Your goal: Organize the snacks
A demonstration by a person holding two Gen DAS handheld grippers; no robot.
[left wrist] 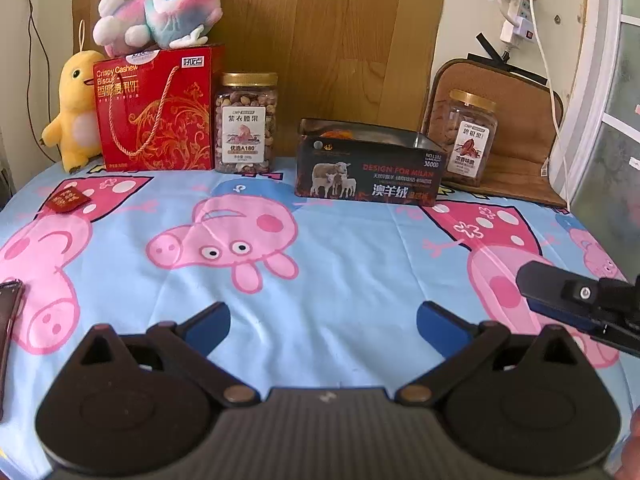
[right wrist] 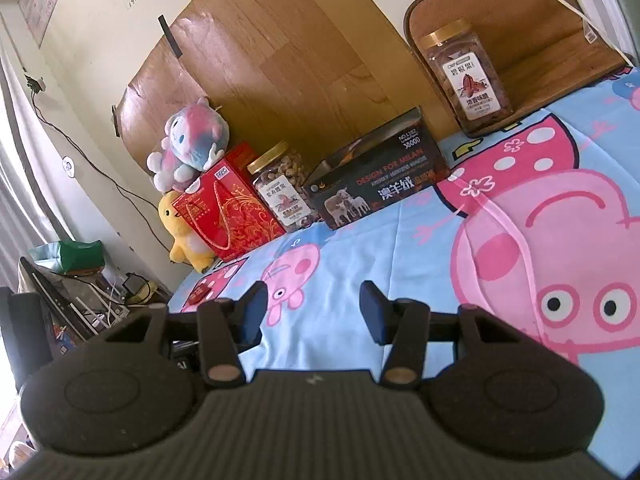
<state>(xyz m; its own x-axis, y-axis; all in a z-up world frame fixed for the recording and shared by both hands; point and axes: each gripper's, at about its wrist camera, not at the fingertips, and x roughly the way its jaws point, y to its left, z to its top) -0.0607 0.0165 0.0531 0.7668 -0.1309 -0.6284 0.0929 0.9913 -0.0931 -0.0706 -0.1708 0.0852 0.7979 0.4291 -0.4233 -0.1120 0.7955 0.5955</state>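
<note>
A red biscuit gift box point(left wrist: 156, 110) stands at the back left, with a cashew jar point(left wrist: 246, 124) beside it. An open black box point(left wrist: 368, 168) sits at the back middle. A pecan jar point(left wrist: 468, 138) stands on a brown mat at the back right. A small red packet point(left wrist: 68, 200) lies at the left. My left gripper point(left wrist: 323, 326) is open and empty above the cloth. My right gripper point(right wrist: 313, 312) is open and empty; one of its fingers point(left wrist: 560, 294) shows at the right in the left wrist view. The same items show in the right wrist view: gift box point(right wrist: 228, 212), cashew jar point(right wrist: 282, 188), black box point(right wrist: 380, 176), pecan jar point(right wrist: 466, 76).
A Peppa Pig cloth point(left wrist: 340, 264) covers the table. A yellow duck plush point(left wrist: 78, 108) and a pink plush point(left wrist: 160, 10) sit by the gift box. A wooden board point(left wrist: 332, 40) leans behind. A phone point(left wrist: 8, 320) lies at the left edge. Clutter point(right wrist: 80, 292) lies beyond the table's left side.
</note>
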